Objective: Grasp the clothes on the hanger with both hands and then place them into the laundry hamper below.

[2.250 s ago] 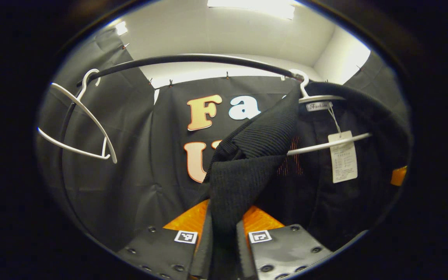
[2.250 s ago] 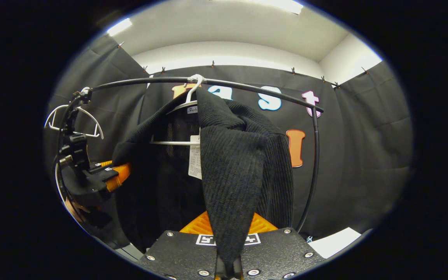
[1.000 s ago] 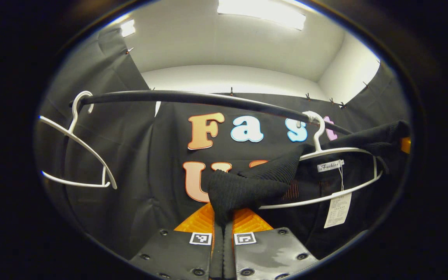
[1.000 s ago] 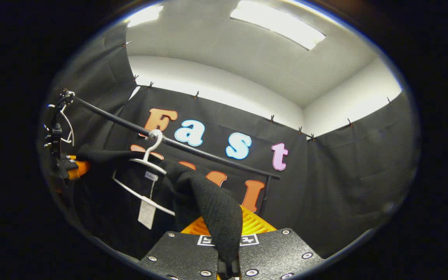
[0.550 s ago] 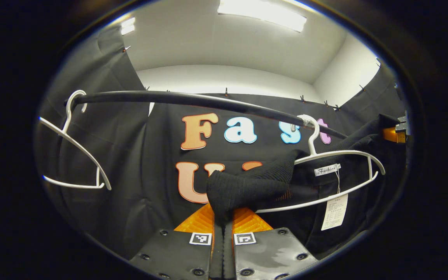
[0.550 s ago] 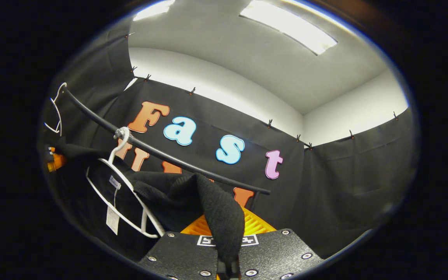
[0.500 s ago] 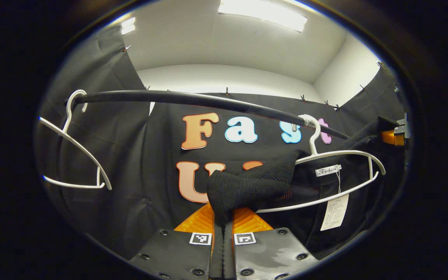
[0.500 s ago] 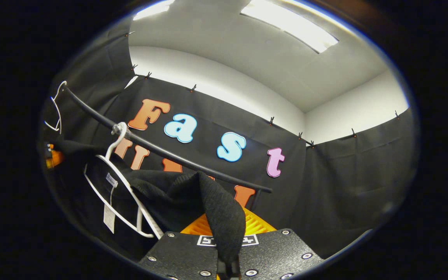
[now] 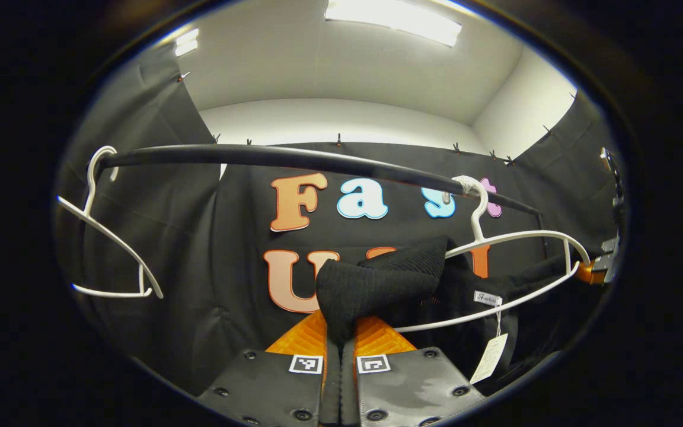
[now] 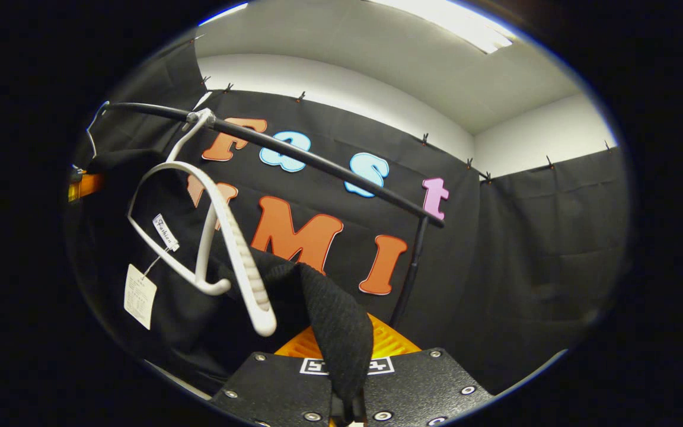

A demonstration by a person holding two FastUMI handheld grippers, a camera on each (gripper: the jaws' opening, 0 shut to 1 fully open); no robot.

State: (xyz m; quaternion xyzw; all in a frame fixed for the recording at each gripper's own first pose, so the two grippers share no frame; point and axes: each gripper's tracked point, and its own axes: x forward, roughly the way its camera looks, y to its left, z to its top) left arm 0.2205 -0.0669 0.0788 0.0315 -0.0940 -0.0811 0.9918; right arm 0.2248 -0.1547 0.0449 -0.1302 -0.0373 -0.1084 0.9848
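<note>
under ceiling lights, left tool and right tool clamp black garment stretched sideways below hanger.

The left hand-held gripper points forward and slightly upward, its two fingers pressed together on a fold of the black ribbed knit garment. The right hand-held gripper, tilted upward, likewise pinches another fold of that garment between closed fingers.
</note>
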